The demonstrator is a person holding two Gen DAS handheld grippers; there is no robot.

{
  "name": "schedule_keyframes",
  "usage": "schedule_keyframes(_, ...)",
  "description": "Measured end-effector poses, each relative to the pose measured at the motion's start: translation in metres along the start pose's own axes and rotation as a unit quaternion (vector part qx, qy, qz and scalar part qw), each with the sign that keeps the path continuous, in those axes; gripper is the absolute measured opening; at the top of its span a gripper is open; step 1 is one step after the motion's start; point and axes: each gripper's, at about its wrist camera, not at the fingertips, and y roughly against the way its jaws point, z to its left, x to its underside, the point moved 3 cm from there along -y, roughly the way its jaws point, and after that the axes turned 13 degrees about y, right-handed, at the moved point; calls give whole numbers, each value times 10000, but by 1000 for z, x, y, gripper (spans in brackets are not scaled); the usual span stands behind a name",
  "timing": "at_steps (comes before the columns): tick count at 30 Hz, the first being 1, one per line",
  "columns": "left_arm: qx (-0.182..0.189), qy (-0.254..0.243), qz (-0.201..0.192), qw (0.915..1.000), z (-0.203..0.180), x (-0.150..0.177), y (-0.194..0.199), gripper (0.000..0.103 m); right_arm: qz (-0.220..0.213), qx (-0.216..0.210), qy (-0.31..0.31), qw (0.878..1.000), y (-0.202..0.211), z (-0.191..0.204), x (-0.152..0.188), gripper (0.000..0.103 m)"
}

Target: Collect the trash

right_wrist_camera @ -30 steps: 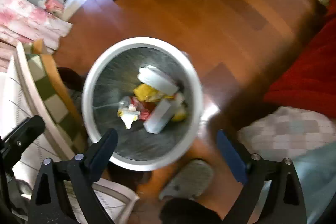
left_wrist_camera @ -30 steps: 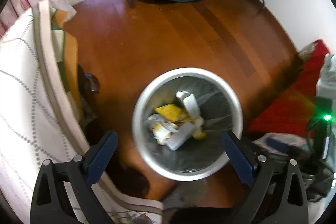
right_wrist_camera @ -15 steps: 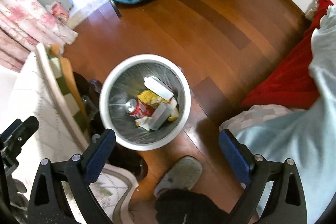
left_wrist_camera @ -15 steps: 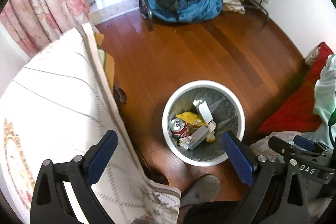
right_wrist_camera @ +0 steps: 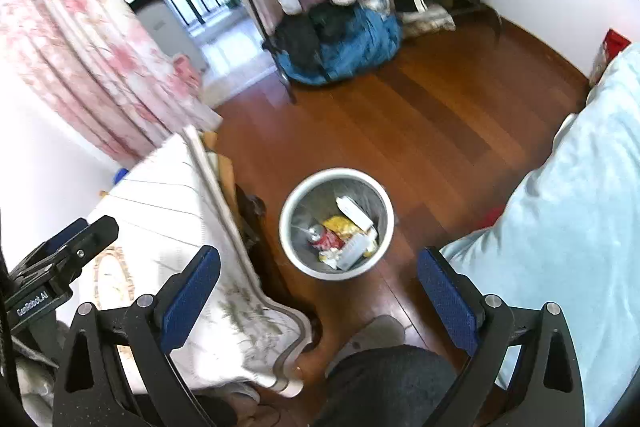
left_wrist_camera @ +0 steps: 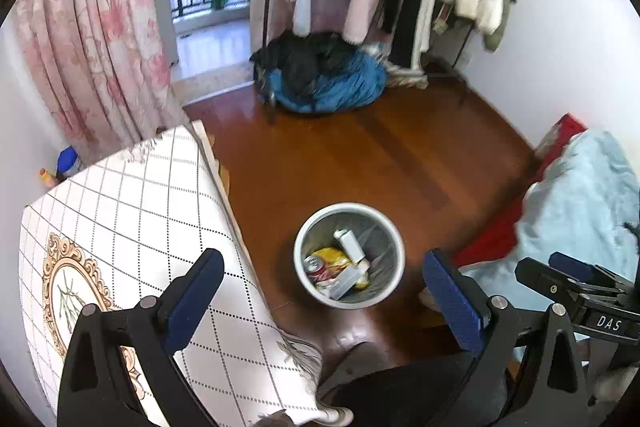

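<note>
A round grey trash bin (left_wrist_camera: pixel 384 223) (right_wrist_camera: pixel 301 195) stands on the wooden floor below both grippers. Inside it lie a red soda can (left_wrist_camera: pixel 315 263) (right_wrist_camera: pixel 325 237), a yellow wrapper (left_wrist_camera: pixel 331 254) (right_wrist_camera: pixel 341 223) and white containers (left_wrist_camera: pixel 349 243) (right_wrist_camera: pixel 354 211). My left gripper (left_wrist_camera: pixel 324 297) hangs open high above the bin, nothing between its blue pads. My right gripper (right_wrist_camera: pixel 320 293) is also open and empty, high above the bin. Each gripper's body shows at the edge of the other's view.
A table with a white checked cloth (left_wrist_camera: pixel 132 227) (right_wrist_camera: pixel 172 195) stands left of the bin. A pale blue bedcover (left_wrist_camera: pixel 580 195) (right_wrist_camera: pixel 568 211) lies right. A blue and black clothes pile (left_wrist_camera: pixel 328 75) sits under a clothes rack at the back. The person's slipper (right_wrist_camera: pixel 372 335) is near the bin.
Both grippers have risen well away from the bin, so it looks much smaller. A red can that was absent a second ago now lies in the bin.
</note>
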Motion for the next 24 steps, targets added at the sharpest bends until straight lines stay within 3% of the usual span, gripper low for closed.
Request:
schedule_keyframes(13,592,117,-408,9973,-1,11,113,102,-676,-571,346,9955,129,40,14,103)
schedule_keyframes(24,875,77,-516,9948,-2,19,157,102,-821,-808,600,9915,174,57,21,103)
